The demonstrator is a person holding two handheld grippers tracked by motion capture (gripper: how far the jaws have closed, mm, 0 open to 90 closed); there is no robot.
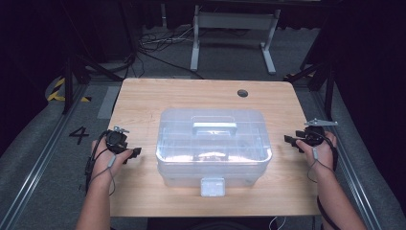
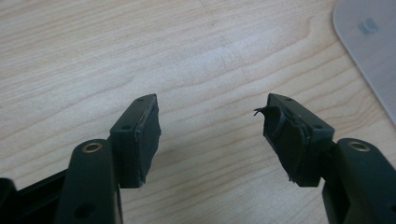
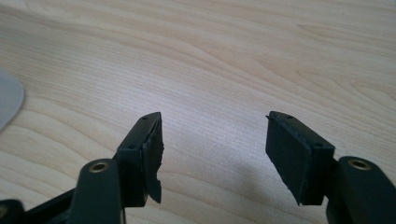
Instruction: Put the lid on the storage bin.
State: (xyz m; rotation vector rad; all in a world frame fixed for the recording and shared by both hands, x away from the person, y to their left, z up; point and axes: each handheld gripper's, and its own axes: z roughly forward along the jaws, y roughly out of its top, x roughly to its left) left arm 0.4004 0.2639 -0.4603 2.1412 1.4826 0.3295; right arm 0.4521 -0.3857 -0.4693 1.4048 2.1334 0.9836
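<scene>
A clear plastic storage box (image 1: 213,143) with a lid, a top handle (image 1: 214,128) and a front latch (image 1: 212,187) stands in the middle of the wooden table (image 1: 143,100). My left gripper (image 1: 135,152) rests at the table's left side, pointing at the box, a short gap away. In the left gripper view its jaws stand apart over bare wood (image 2: 212,105), with a corner of the box (image 2: 373,51) at the upper right. My right gripper (image 1: 288,139) sits to the right of the box, open over bare wood (image 3: 212,119); a sliver of the box (image 3: 8,100) is at the left edge.
A round cable hole (image 1: 242,93) lies in the table's far edge. Beyond the table stand a white frame (image 1: 234,24), loose cables on the grey floor (image 1: 158,45) and black stands at both sides. A floor mark "4" (image 1: 79,135) lies to the left.
</scene>
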